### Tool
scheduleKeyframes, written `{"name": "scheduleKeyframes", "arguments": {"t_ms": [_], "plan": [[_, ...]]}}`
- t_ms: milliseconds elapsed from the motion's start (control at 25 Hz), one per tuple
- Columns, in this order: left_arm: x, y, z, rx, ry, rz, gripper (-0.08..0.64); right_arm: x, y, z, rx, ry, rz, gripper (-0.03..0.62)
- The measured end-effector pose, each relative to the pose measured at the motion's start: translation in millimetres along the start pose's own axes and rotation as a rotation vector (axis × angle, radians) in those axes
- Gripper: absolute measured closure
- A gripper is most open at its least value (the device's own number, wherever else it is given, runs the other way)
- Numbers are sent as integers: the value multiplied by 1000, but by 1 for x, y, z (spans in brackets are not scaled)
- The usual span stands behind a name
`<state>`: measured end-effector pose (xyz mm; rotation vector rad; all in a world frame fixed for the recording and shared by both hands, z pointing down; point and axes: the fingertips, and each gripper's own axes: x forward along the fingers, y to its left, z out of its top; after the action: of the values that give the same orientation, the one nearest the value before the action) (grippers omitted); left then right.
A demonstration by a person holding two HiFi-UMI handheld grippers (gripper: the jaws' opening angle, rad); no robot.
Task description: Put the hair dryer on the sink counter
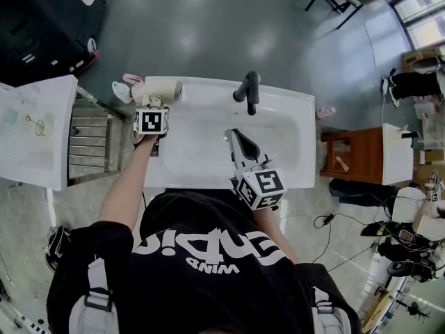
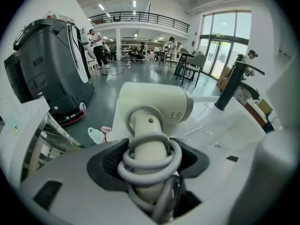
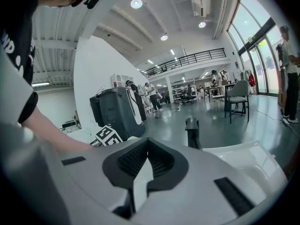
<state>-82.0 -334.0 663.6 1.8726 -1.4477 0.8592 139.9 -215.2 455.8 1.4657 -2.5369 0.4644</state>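
Cream hair dryer has grey cord coiled round its handle

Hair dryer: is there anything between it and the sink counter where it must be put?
Nothing visible stands in the way. The left hand-held gripper holds the hair dryer by its handle right at the back left corner of the sink counter, which is bare there. The faucet stands apart, further right.

Sink counter bears hair dryer, faucet.
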Motion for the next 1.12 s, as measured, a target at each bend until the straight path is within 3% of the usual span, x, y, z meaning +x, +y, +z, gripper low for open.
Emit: {"name": "scheduleKeyframes", "arguments": {"t_ms": [280, 1120], "plan": [[-1, 1, -4, 4, 32, 15, 275, -2, -1, -1, 3, 2, 1, 574], [0, -3, -5, 35, 3, 42, 275, -6, -3, -5, 2, 9, -2, 574]]}}
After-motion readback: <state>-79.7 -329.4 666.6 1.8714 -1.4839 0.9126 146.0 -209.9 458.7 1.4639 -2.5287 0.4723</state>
